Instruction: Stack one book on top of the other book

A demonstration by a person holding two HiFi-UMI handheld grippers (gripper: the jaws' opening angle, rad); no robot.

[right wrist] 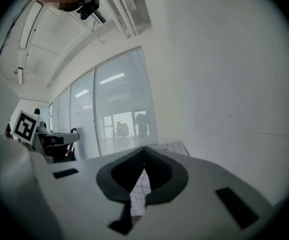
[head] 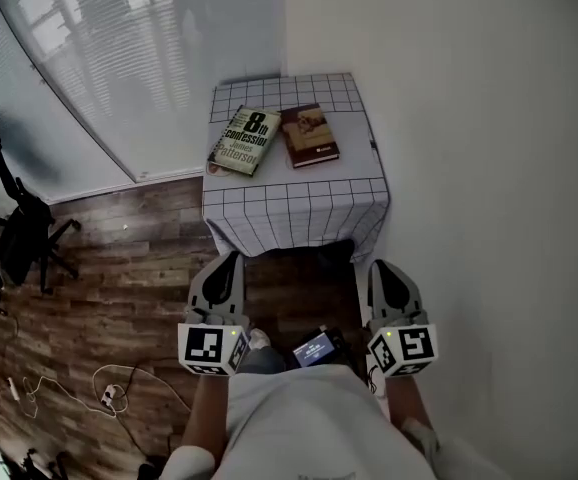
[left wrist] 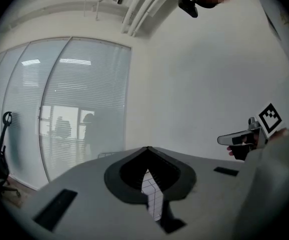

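The green book (head: 245, 140) lies on the checked worktop (head: 299, 203) at twelve o'clock, with the brown book (head: 309, 134) just beside it at its three o'clock. The left gripper (head: 227, 260) and right gripper (head: 381, 267), down at six o'clock, are both closed and empty.

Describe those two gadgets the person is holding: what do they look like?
The left gripper and right gripper match. Both are pale grey shells that taper to a point, with dark grey insets and small black slots. Each carries a white cube printed with black square markers. The person wears a white shirt.
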